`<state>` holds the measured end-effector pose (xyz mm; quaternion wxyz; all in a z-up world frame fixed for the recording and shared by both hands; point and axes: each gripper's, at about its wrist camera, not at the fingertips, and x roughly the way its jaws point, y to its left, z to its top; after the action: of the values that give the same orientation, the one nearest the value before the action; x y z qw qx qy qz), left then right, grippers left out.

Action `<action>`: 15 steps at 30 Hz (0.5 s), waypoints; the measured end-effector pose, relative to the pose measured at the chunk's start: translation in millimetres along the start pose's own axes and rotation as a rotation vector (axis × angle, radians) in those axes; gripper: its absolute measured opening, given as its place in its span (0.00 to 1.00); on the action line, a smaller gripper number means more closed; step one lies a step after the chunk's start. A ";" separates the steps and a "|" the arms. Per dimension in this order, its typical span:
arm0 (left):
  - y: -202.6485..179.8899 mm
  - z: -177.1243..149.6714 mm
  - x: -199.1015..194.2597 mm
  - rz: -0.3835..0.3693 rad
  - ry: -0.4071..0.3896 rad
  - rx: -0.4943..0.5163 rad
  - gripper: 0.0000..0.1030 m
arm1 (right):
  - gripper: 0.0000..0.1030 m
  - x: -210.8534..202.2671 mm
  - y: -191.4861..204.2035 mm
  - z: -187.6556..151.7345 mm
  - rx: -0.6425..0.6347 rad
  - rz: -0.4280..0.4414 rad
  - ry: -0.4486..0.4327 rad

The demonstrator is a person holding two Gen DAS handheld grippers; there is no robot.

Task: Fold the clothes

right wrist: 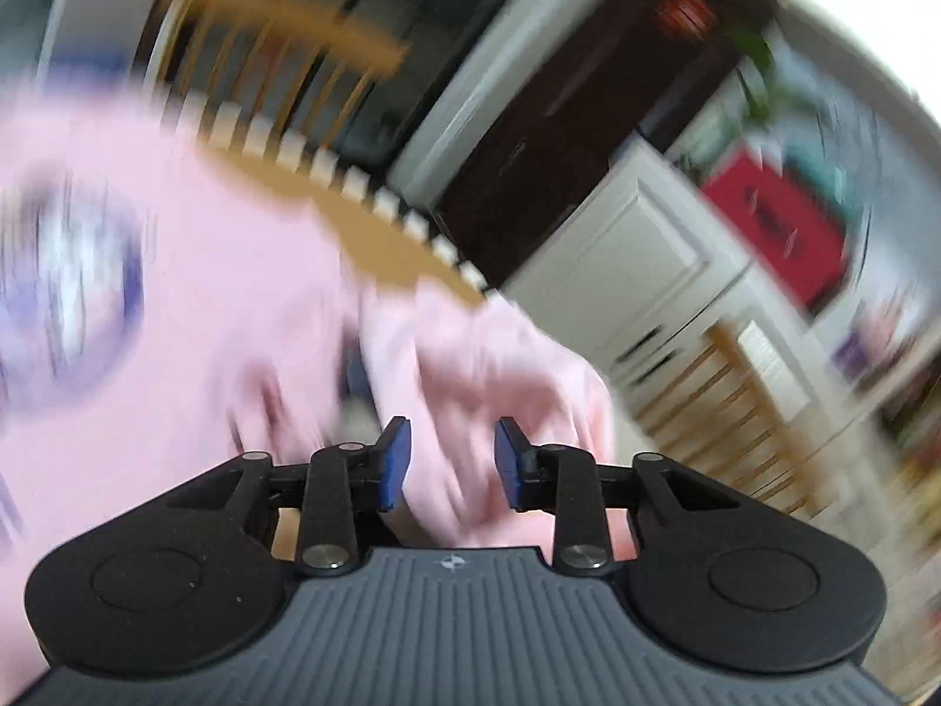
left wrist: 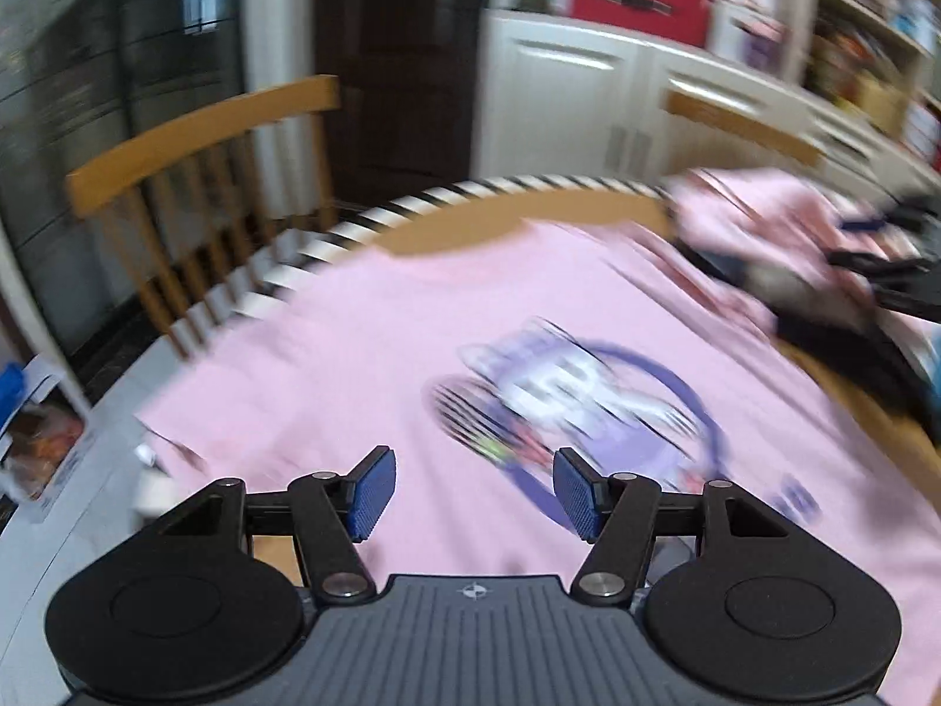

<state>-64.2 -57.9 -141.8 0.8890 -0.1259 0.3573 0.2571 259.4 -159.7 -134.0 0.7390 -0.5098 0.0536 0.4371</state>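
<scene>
A pink T-shirt (left wrist: 364,341) with a round purple print (left wrist: 582,406) lies spread over the wooden table (left wrist: 506,223). My left gripper (left wrist: 473,491) hovers above its near part, open, with nothing between the blue pads. In the right wrist view the same pink shirt (right wrist: 235,270) fills the left and middle, and its bunched sleeve (right wrist: 488,365) lies just ahead. My right gripper (right wrist: 451,462) stands open over that sleeve, with the pads apart from the cloth. Both views are blurred by motion.
A wooden chair (left wrist: 194,159) stands behind the table's far left, and a black-and-white striped edge (left wrist: 329,241) runs round the table. White cabinets (left wrist: 594,100) and a red box (left wrist: 641,0) are at the back. Another chair (right wrist: 747,412) is at the right. Dark items (left wrist: 870,294) lie at the table's right.
</scene>
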 end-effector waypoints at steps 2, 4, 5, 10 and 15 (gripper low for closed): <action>-20.7 -14.1 -1.6 -0.043 0.017 -0.001 0.61 | 0.79 3.7 33.6 -12.4 -0.218 -0.053 -0.008; -35.2 -24.4 -1.3 -0.074 0.041 -0.026 0.61 | 0.90 13.8 61.8 -23.0 -0.403 -0.075 -0.017; -40.6 -29.7 -0.2 -0.076 0.050 -0.037 0.61 | 0.88 25.6 71.8 -26.7 -0.466 -0.054 -0.001; -49.8 -39.4 0.4 -0.068 0.093 -0.122 0.61 | 0.33 72.9 46.7 -48.0 -0.175 -0.020 0.189; -53.2 -39.6 -0.7 -0.038 0.110 -0.160 0.61 | 0.31 90.0 43.7 -58.5 -0.161 -0.005 0.169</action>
<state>-58.1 -118.8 -167.4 0.8599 -0.2171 0.3817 0.2604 305.4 -149.0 -239.8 0.6897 -0.6026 0.0790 0.3935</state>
